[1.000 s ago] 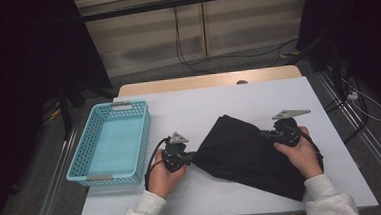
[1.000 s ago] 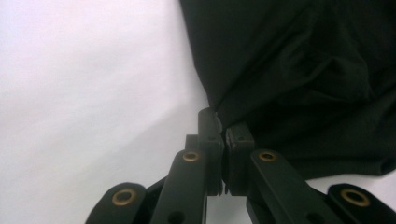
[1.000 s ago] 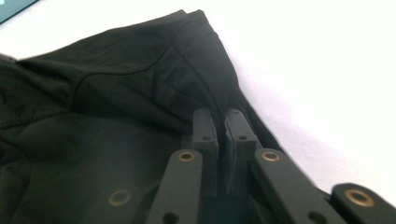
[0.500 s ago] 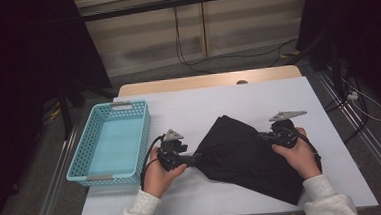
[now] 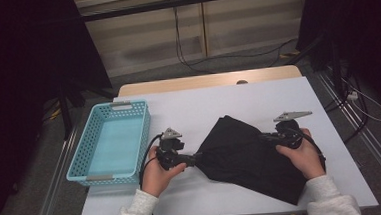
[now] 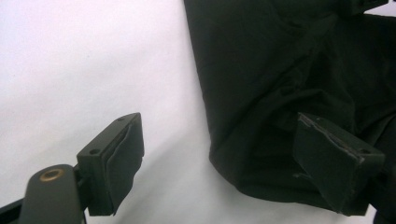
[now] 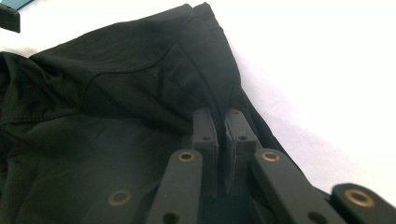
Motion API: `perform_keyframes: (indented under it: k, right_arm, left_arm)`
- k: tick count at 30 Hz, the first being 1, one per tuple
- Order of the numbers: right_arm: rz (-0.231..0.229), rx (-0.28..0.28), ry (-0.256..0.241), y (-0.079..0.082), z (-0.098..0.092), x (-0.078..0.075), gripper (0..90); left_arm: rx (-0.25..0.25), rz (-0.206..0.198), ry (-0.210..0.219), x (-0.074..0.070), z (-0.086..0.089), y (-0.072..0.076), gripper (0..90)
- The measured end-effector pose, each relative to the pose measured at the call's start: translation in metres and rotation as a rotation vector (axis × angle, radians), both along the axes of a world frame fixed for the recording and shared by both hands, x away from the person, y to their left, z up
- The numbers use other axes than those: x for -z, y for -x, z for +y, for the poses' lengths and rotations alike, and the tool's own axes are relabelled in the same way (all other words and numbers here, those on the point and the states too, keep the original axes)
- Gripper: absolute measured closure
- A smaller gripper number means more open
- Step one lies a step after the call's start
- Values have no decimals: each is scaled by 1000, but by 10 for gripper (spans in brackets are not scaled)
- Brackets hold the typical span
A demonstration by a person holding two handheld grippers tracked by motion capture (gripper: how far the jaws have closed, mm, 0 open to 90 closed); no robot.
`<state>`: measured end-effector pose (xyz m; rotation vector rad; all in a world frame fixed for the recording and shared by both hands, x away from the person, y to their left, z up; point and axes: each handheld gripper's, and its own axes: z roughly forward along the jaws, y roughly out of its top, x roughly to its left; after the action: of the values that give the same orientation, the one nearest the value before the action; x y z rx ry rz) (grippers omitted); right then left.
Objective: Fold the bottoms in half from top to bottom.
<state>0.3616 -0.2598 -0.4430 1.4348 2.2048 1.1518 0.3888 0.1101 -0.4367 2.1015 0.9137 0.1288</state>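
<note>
A: Where's the black garment [image 5: 247, 159]?
B: Spread on the white table [image 5: 228, 100], at four o'clock from the blue basket [image 5: 111, 142].
A: Left gripper [image 6: 219, 163]?
B: Gaping wide at the cloth's nine-o'clock corner.
A: Right gripper [image 7: 220, 140]?
B: Pinched tight on a fold at three o'clock.

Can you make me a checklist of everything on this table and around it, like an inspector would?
Surface: white table, mostly bare.
Job's things: black garment lies crumpled and partly folded at the table's near side.
Clutter: empty turquoise basket at the left edge.
Grippers: left gripper open, one finger over the garment's edge, one over bare table; right gripper shut on a garment fold.
Cables: a black cable loops from the left gripper; more cables lie on the floor behind.
Surroundings: dark curtains at both sides, pale wall panels behind.
</note>
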Motion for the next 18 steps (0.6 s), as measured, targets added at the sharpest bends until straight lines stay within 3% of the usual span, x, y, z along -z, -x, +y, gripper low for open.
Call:
perform_keyframes:
  k: [18]
  right_arm:
    - [6,7,-3,6,-7,0,851]
  left_arm:
    - [-14,-19,6,-6,2,-4,169]
